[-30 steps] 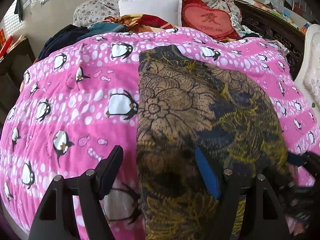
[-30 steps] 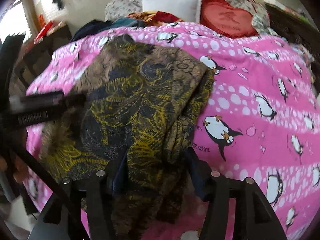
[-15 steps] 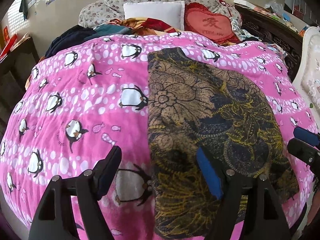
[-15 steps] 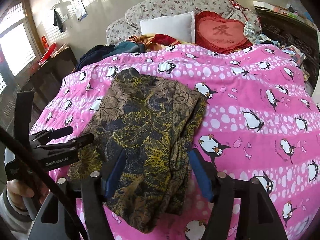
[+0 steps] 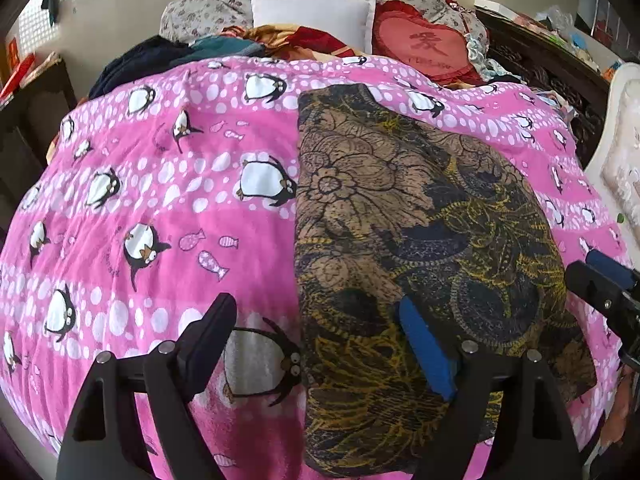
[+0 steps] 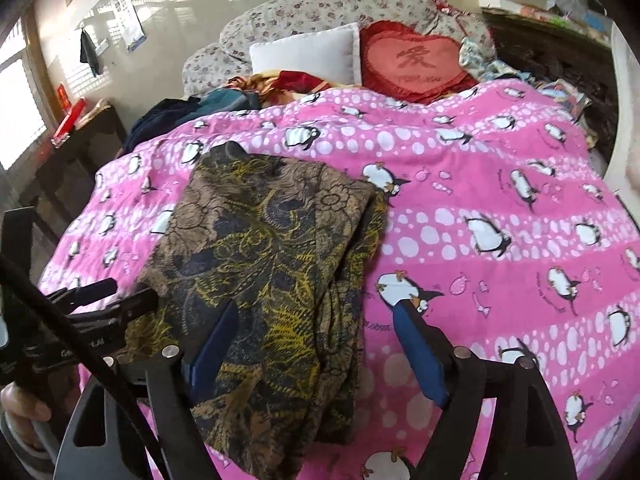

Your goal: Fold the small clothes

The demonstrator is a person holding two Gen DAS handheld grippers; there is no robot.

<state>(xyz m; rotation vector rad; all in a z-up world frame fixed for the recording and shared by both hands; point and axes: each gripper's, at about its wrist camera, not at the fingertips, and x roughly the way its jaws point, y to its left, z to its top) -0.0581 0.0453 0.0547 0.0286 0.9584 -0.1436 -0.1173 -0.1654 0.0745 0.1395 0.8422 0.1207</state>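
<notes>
A bed (image 5: 120, 220) under a pink penguin-print blanket (image 5: 168, 184) carries a folded brown-and-yellow floral garment (image 5: 400, 240) at frame centre-right; pillows (image 5: 316, 12) and heaped clothes (image 5: 160, 56) lie along the top.

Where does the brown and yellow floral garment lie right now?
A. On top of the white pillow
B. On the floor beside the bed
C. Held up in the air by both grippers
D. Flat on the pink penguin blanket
D: the floral garment lies spread flat on the pink penguin blanket, with neither gripper closed on it.
</notes>
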